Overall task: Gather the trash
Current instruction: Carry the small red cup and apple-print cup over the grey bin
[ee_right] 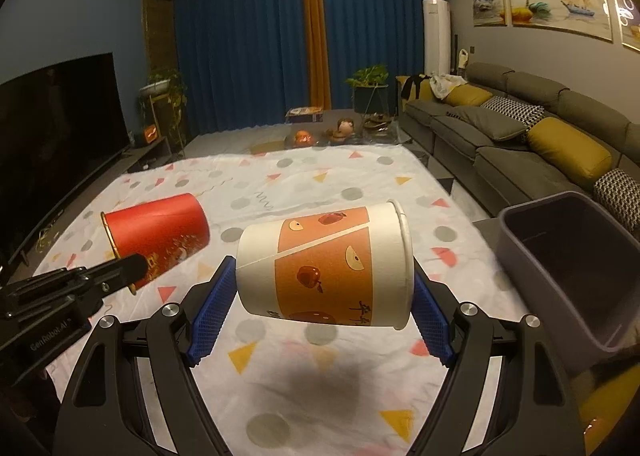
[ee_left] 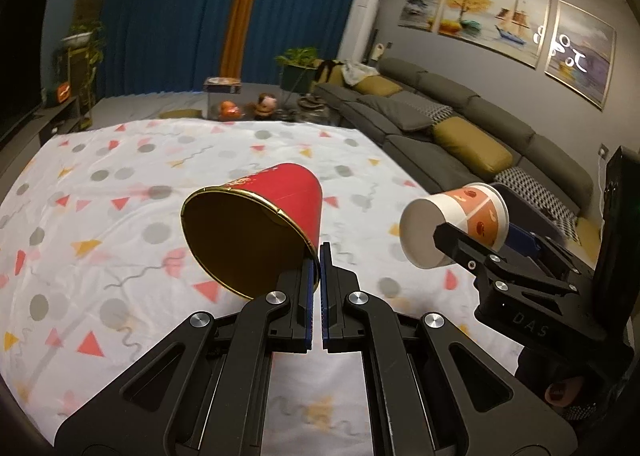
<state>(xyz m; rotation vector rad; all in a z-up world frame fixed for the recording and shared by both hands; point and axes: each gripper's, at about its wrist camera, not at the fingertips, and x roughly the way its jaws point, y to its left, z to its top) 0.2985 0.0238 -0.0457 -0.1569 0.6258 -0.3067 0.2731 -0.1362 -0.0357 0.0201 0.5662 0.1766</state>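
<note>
My left gripper is shut on the gold rim of a red paper cup. The cup hangs on its side above the patterned white cloth, mouth toward the camera. In the right wrist view the same red cup hangs at the left on the left gripper. My right gripper is shut on a white paper cup with an orange apple band. Its blue pads press on the base and the rim, and the cup lies sideways in the air. That white cup shows at the right of the left wrist view.
A grey plastic bin stands open at the right, beside the cloth's edge. Behind it runs a grey sofa with yellow cushions. A dark TV lines the left wall. A low table with fruit sits beyond the cloth.
</note>
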